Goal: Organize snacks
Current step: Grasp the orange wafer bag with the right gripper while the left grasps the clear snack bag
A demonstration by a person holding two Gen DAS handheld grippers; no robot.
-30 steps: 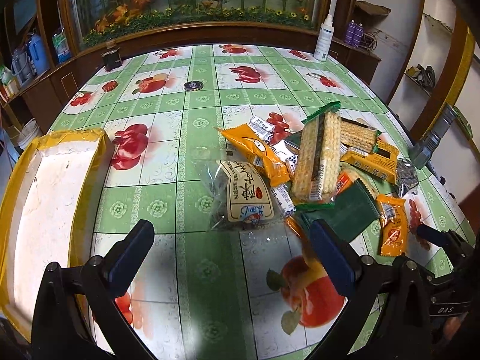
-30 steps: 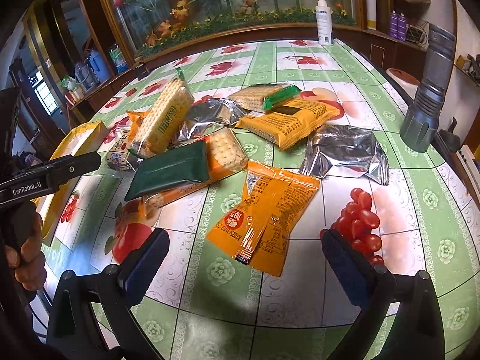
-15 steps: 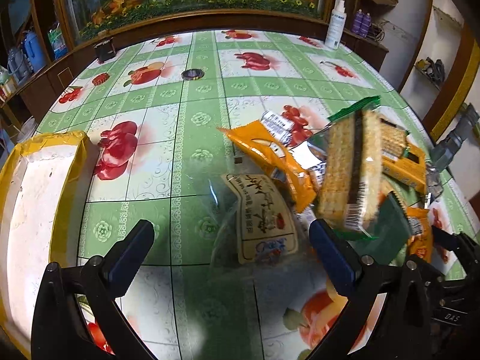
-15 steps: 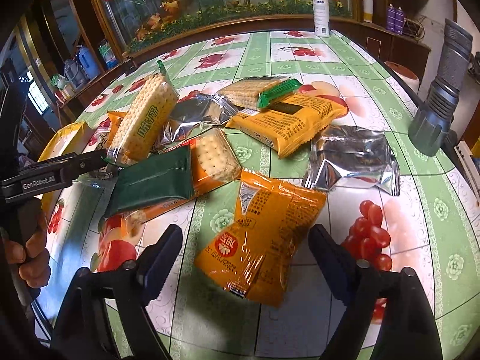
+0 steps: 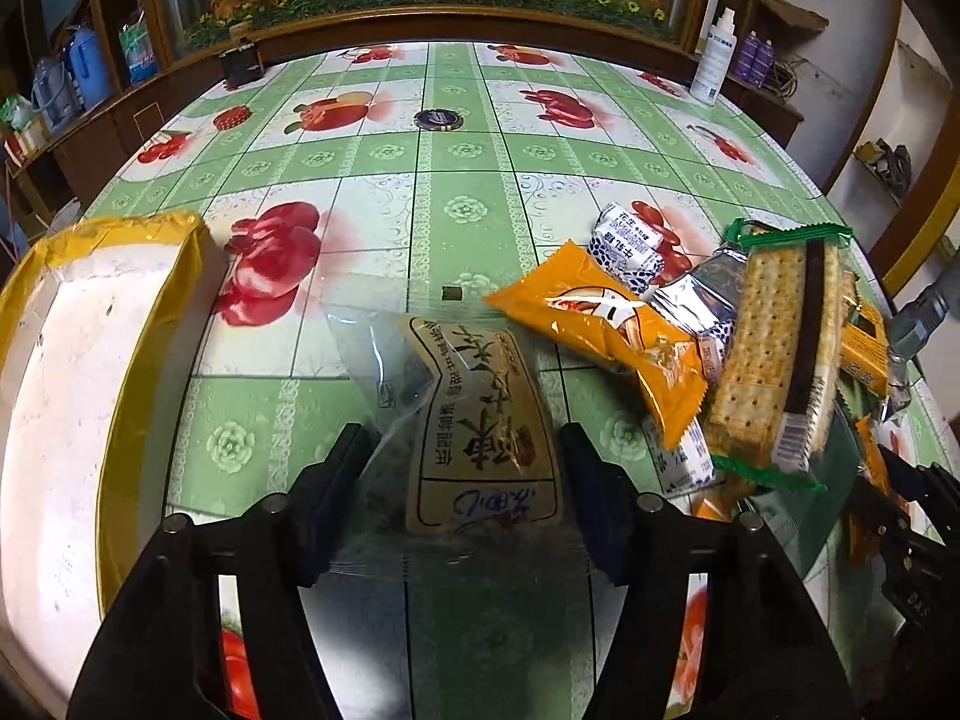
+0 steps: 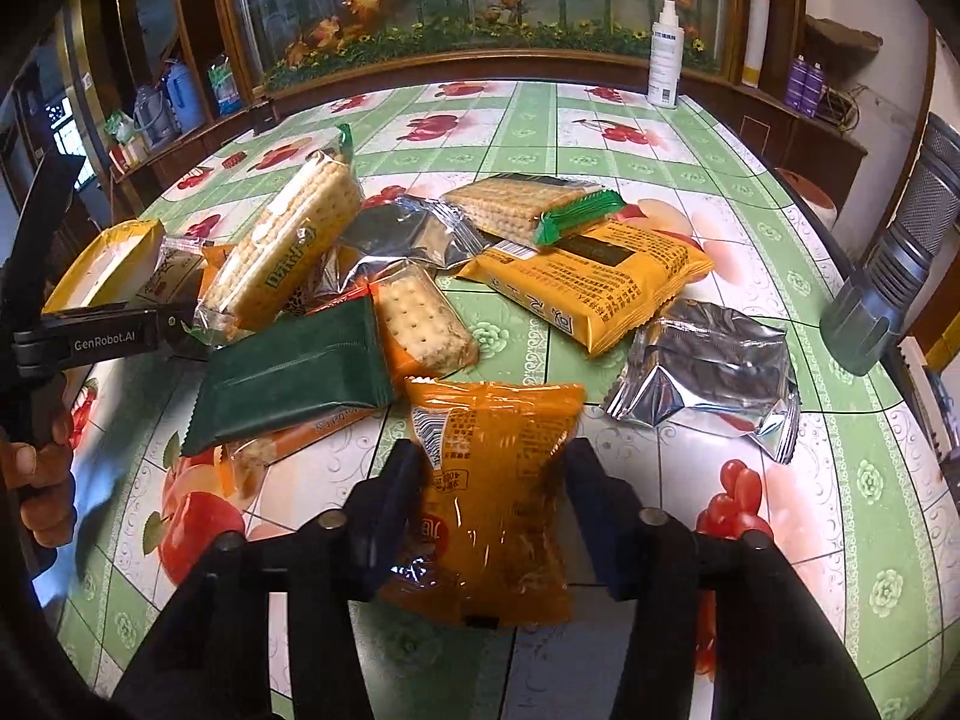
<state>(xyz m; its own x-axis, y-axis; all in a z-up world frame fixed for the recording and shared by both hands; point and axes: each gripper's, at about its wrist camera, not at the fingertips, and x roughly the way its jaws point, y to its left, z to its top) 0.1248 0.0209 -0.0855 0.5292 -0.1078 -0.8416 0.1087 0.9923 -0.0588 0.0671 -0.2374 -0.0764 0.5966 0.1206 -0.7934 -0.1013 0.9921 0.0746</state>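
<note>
A clear bag with a beige label (image 5: 480, 420) lies on the fruit-print tablecloth between the fingers of my left gripper (image 5: 462, 450). Its jaws are closing and both pads touch the bag's sides. In the right wrist view an orange snack packet (image 6: 492, 516) fills the gap of my right gripper (image 6: 492, 468). Those jaws are closing too, and the pads press on its edges. The rest of the snack pile sits just beyond: a cracker pack (image 6: 288, 246), a dark green pack (image 6: 288, 372), a silver pouch (image 6: 708, 372) and a large orange bag (image 6: 600, 282).
A white box with a yellow taped rim (image 5: 150, 330) stands at the table's left edge. A spray bottle (image 6: 666, 60) stands at the far edge and a grey ribbed cylinder (image 6: 888, 276) at the right. A hand (image 6: 42, 480) holds the left tool.
Both grippers came forward and down over their packets. Their jaws went from wide open to narrow around the clear bag and the orange packet.
</note>
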